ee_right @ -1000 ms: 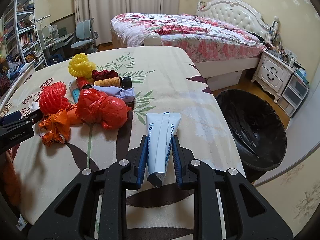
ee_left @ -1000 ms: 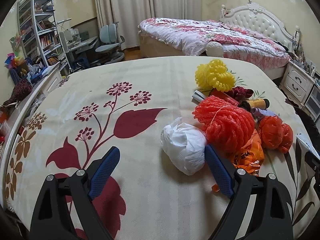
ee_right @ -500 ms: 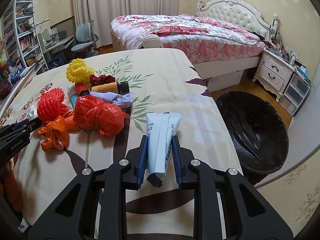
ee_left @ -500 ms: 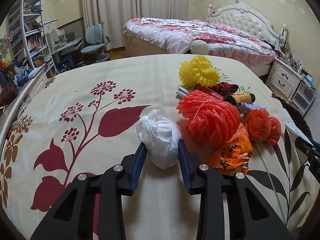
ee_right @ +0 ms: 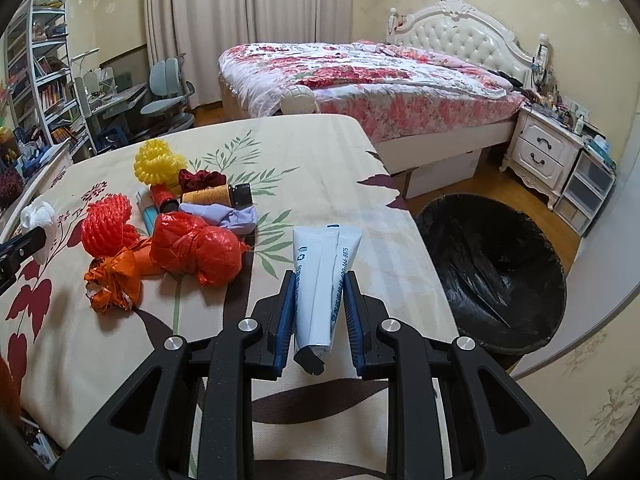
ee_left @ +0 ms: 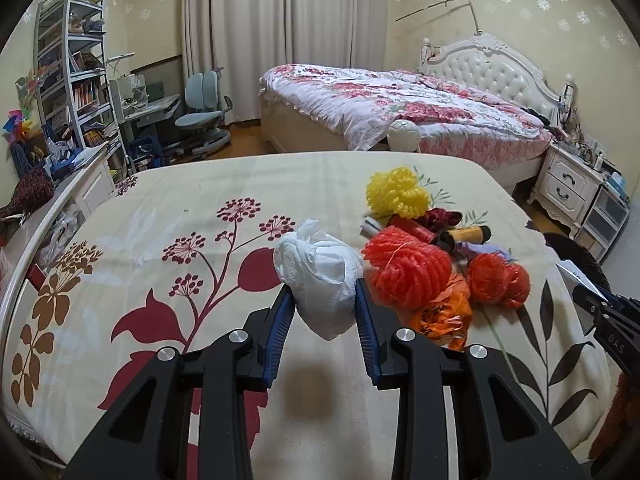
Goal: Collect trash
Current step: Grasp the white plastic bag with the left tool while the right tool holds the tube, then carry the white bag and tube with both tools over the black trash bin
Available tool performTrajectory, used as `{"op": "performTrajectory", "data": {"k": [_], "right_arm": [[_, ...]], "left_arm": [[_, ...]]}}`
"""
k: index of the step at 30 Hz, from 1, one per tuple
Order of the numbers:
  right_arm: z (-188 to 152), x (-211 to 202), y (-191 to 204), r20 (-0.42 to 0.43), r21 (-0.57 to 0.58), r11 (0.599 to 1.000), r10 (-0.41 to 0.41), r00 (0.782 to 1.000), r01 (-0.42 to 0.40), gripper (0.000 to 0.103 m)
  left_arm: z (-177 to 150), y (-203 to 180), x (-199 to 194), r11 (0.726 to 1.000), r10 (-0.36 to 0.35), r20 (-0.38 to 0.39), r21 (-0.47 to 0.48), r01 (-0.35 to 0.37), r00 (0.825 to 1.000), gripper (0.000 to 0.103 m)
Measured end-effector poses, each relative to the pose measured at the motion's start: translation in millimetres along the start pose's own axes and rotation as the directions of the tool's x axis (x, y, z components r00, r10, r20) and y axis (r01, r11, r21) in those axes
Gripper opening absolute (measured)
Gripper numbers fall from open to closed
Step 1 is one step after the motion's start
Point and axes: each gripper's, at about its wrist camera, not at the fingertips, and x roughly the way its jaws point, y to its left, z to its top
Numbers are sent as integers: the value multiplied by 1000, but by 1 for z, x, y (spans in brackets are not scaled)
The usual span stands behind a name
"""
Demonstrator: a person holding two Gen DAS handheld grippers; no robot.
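Right hand-held gripper [ee_right: 319, 300] pinches a white tube [ee_right: 323, 280], long axis running forward along the fingers, cap end toward the camera. Black trash bin [ee_right: 494, 268] sits on the floor off the table [ee_right: 320, 152] edge, to the tube's right, so the right side is nearer. Left hand-held gripper [ee_left: 325, 312] squeezes a white bag wad [ee_left: 320, 276] above the table, trash pile [ee_left: 416, 264] just right.

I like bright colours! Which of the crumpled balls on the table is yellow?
The yellow ball at the far end of the pile, the only yellow one. The net ball and bag nearer are red.
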Motion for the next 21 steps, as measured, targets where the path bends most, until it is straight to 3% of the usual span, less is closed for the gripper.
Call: {"op": "performTrajectory", "data": {"k": [10, 21], "right_arm": [[13, -19, -40, 67, 50, 996, -71, 995, 68, 23], [19, -7, -123, 65, 153, 968, -212, 975, 200, 23]], "left_arm": [[24, -69, -18, 987, -147, 73, 80, 141, 986, 33], [36, -187, 18, 933, -312, 30, 198, 300, 950, 33]]}}
